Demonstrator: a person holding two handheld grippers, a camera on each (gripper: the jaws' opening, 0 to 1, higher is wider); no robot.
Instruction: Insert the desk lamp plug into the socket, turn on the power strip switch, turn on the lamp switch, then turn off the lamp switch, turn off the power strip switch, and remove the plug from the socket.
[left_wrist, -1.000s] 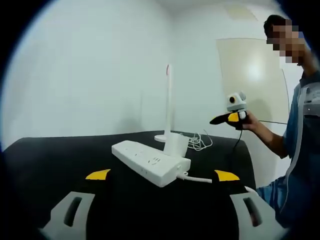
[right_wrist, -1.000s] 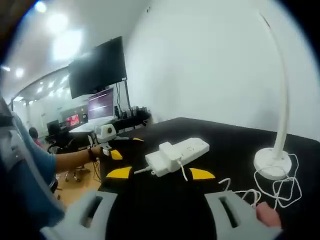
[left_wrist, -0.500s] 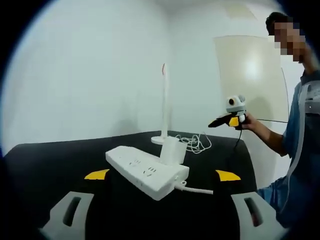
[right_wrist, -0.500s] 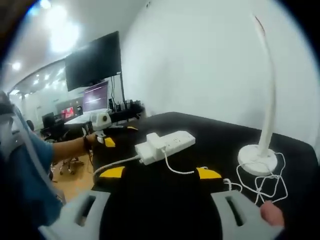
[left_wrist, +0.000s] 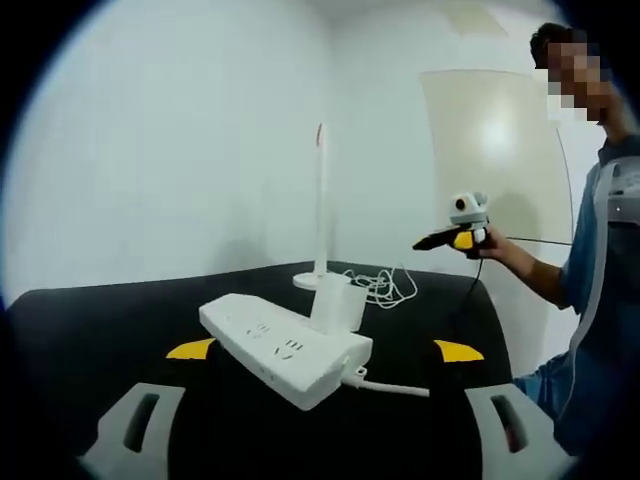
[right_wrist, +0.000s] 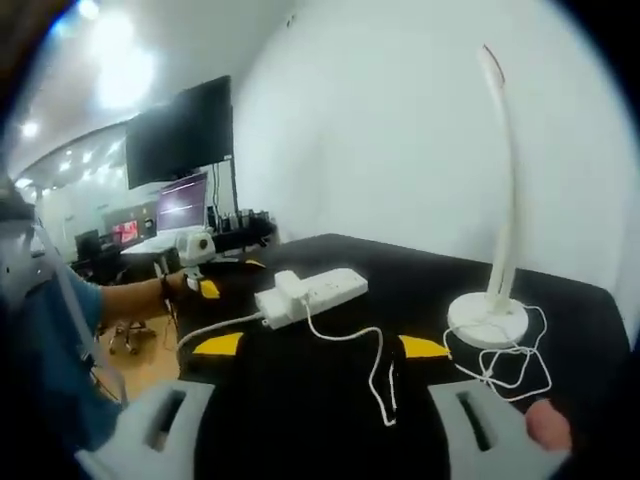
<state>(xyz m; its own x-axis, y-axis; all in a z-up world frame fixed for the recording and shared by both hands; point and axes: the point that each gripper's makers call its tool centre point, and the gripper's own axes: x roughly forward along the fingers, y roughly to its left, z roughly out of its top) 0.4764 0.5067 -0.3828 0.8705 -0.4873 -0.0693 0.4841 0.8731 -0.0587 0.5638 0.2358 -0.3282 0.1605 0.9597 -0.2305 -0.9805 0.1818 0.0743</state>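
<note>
My left gripper (left_wrist: 322, 352) has its jaws spread wide apart, nothing between them, held over the near edge of the black table (left_wrist: 120, 310). My right gripper (right_wrist: 319, 348) is the same: jaws wide open, nothing gripped, over the table from another side. A fingertip (right_wrist: 545, 427) shows at the lower right of the right gripper view.

Left gripper view, near to far: the white power strip (left_wrist: 280, 346) lies flat on the table just beyond the jaw tips, angled, with its cable (left_wrist: 390, 388) running off its near end to the right. A white plug (left_wrist: 334, 305) stands upright in the strip on its far side. Behind that sits the round base of the desk lamp (left_wrist: 319, 205), thin stem rising straight up against the white wall (left_wrist: 180, 140). A loose bundle of white cord (left_wrist: 385, 287) lies just beside the base on the right. Further right, the right gripper is held up in a hand (left_wrist: 497, 247) above the table's far corner, well apart from the strip.

Right gripper view: lamp cord trails across the table between the jaws to the plug in the strip; the lamp is at right with cord coiled at its base. The left gripper shows past the strip at left. Far back, a dark monitor (right_wrist: 180, 133) hangs on the wall.
</note>
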